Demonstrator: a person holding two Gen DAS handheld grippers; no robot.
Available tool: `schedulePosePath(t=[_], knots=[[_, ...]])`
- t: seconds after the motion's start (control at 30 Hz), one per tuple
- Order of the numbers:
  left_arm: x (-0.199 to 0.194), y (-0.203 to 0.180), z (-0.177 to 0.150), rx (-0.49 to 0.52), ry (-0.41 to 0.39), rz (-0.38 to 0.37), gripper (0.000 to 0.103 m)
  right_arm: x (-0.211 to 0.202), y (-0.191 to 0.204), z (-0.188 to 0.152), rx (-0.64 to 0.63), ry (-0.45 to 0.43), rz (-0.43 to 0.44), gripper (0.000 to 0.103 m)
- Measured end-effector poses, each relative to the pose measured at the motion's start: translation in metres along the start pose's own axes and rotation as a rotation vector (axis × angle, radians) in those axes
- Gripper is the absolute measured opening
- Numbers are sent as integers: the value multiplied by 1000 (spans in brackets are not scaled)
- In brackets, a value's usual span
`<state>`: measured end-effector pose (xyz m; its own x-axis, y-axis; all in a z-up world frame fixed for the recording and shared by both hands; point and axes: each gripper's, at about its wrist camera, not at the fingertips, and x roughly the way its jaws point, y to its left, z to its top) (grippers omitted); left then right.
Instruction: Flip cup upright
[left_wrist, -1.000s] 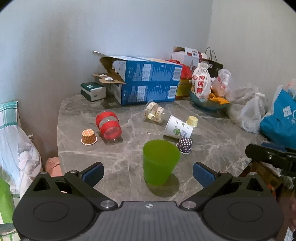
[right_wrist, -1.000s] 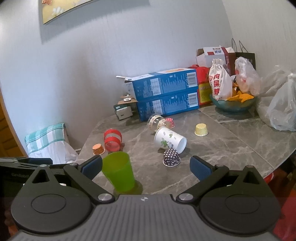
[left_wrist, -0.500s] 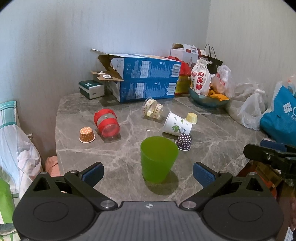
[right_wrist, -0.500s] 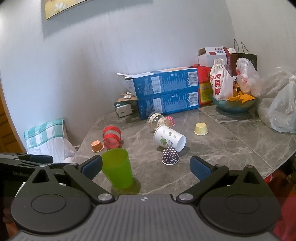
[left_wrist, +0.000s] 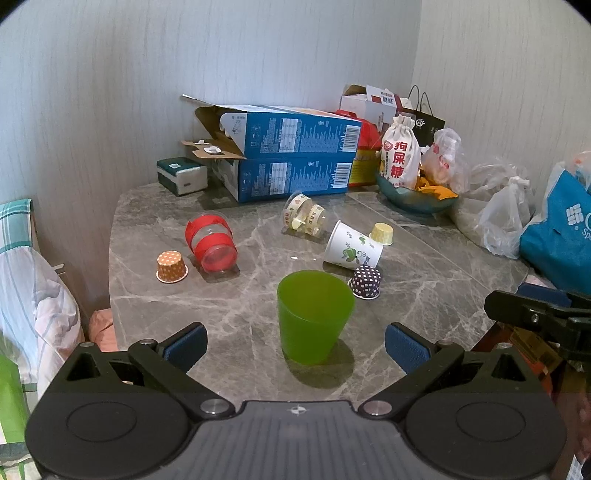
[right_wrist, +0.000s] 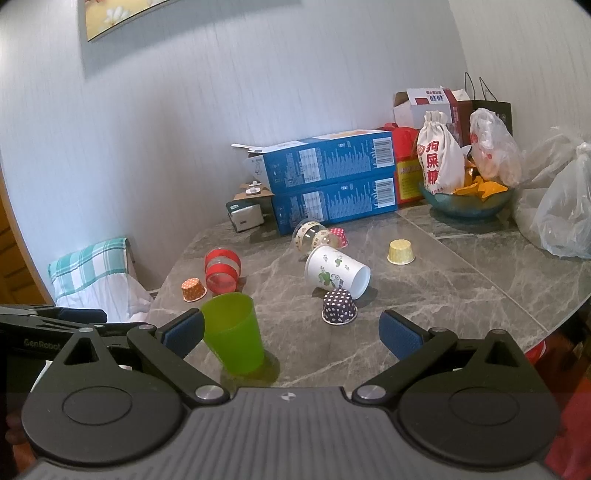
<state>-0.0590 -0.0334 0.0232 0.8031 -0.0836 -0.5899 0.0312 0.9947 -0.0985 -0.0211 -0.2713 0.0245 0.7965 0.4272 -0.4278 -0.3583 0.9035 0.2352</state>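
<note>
A green plastic cup (left_wrist: 314, 315) stands upright on the grey marble table (left_wrist: 424, 266), just ahead of my open, empty left gripper (left_wrist: 293, 347). It also shows in the right wrist view (right_wrist: 233, 332), by the left finger of my open, empty right gripper (right_wrist: 291, 334). A white paper cup with green print (left_wrist: 352, 250) (right_wrist: 336, 272) lies on its side. A red-banded clear cup (left_wrist: 211, 243) (right_wrist: 222, 269) and a clear cup with cream bands (left_wrist: 304, 218) (right_wrist: 312, 236) also lie on their sides.
Small paper baking cups sit upside down: orange dotted (left_wrist: 171, 266), dark dotted (left_wrist: 365, 282), yellow (left_wrist: 382, 233), red (right_wrist: 339, 236). Two stacked blue boxes (left_wrist: 291, 162), a green-white box (left_wrist: 181, 175), a bowl with a cloth bag (left_wrist: 400, 158) and plastic bags (left_wrist: 506, 218) line the back and right.
Both grippers have drawn back slightly and stayed open. The green cup stands where it was; nothing on the table has moved.
</note>
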Motion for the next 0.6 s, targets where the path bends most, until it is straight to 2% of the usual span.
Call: schedulePosePath(t=[0.6], knots=[[5,-3,1,-5,8,7,103,3,-1,-2,6,11,6,102]])
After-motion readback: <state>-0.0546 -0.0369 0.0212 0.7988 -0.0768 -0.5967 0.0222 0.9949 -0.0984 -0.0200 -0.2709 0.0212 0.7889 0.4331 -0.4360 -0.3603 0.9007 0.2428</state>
